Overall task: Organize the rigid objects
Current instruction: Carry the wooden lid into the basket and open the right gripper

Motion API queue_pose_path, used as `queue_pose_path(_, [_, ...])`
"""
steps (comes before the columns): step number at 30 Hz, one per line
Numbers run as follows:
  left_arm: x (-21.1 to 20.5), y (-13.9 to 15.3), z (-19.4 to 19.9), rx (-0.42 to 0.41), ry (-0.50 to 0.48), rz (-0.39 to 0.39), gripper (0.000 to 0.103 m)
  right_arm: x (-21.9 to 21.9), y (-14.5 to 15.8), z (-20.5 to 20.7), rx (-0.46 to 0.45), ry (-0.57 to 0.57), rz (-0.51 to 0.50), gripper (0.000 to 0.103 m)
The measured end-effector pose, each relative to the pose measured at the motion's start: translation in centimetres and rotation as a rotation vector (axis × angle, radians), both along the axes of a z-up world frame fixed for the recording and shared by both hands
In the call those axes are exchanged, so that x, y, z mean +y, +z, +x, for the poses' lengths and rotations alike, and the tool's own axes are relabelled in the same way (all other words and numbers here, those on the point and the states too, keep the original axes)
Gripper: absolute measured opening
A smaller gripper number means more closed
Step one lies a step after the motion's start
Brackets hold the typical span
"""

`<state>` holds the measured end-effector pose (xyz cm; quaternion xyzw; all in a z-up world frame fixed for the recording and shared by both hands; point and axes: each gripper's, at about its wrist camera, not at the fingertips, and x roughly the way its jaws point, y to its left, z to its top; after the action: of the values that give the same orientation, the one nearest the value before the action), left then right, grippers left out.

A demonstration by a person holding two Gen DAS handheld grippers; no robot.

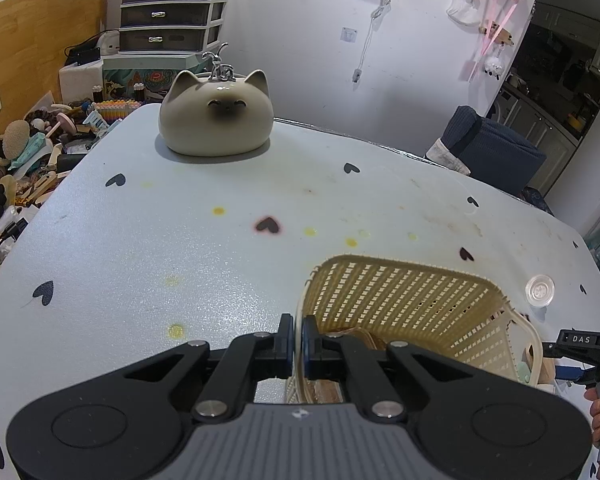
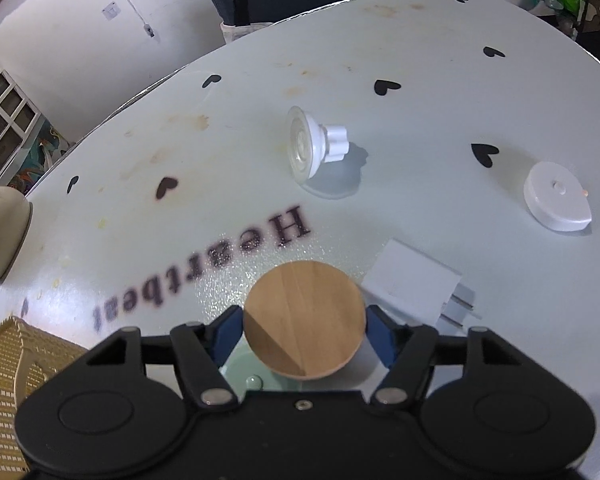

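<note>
- Now the wooden disc (image 2: 305,320) sits between the right gripper's (image 2: 305,330) blue pads, which touch its edges, low over the table (image 2: 420,80).
- Left gripper (image 1: 297,346) is clamped on the basket's (image 1: 400,300) rim.
- Beside the disc lie a white box (image 2: 414,280), suction cup (image 2: 312,144) and white puck (image 2: 556,196).

Home: cluttered room, plastic drawer unit (image 1: 172,10), cat ornament (image 1: 216,114), kitchen doorway (image 1: 560,80).
</note>
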<state>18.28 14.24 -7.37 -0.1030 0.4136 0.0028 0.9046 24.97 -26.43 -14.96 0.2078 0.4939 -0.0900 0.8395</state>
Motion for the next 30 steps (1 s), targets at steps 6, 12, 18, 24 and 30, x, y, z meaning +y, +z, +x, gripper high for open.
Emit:
queue_pose_path(6, [-0.1,0.0,0.1,0.0,0.0,-0.001,0.004,0.1,1.0,-0.5,-0.034,0.009,0.005,0.068])
queue_pose_path(12, [-0.1,0.0,0.1,0.0,0.001,-0.001,0.004,1.4,4.3,-0.8,-0.132,0.072,0.054,0.068])
queue_pose_path(18, [-0.1,0.0,0.1,0.001,0.001,-0.001,0.004,5.5,8.2,-0.8,-0.236,0.278,0.084,0.068])
queue_pose_path(24, [-0.2,-0.2,0.1,0.001,0.002,-0.004,0.004,10.0,10.4,-1.4,-0.285,0.471,0.085,0.068])
queue_pose_path(30, [-0.2,-0.2,0.1,0.001,0.002,-0.005,0.004,13.8,10.8,-1.8,-0.266,0.639,0.034,0.068])
